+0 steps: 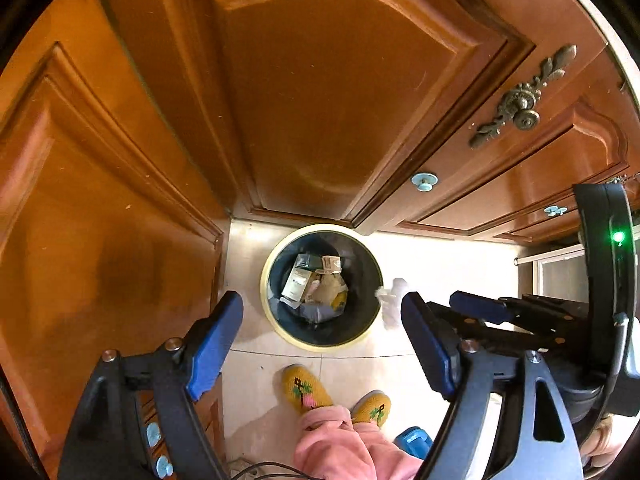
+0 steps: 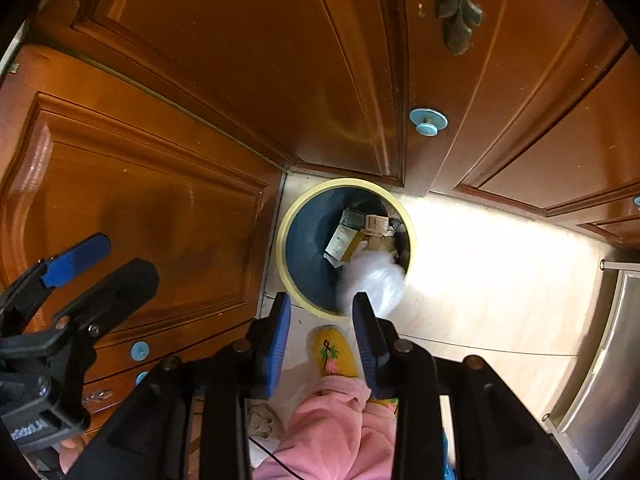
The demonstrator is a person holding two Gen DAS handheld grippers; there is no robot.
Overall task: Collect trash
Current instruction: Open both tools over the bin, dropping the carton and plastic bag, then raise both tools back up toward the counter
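Down on the pale tiled floor (image 2: 480, 280), in the corner where the wooden cabinet doors (image 1: 332, 100) meet, stands a round bin (image 1: 276, 320) with a cream rim and a dark blue inside. It already holds trash: a white and green carton (image 2: 340, 240), a small printed box (image 2: 376, 222) and some crumpled brown paper (image 1: 330, 286). A white plastic bag (image 2: 374, 280), blurred, is over the bin's near right edge, partly inside the rim and partly above the floor; in the left wrist view it shows as a faint white smear (image 1: 390, 300) just right of the bin. Neither tool touches it.

The right gripper (image 2: 322, 322) points down at the bin with its blue-padded jaws parted and nothing between them. The left gripper (image 1: 322, 330) hangs above the bin with its jaws spread wide and bare. Each tool shows at the edge of the other's view.

Below the grippers are the person's yellow knitted slippers (image 1: 306, 390) and pink trousers (image 2: 336, 428). Light blue round knobs (image 2: 428, 122) and an ornate brass handle (image 1: 524, 98) sit on the doors. A metal-edged door (image 2: 600, 360) is at the far right
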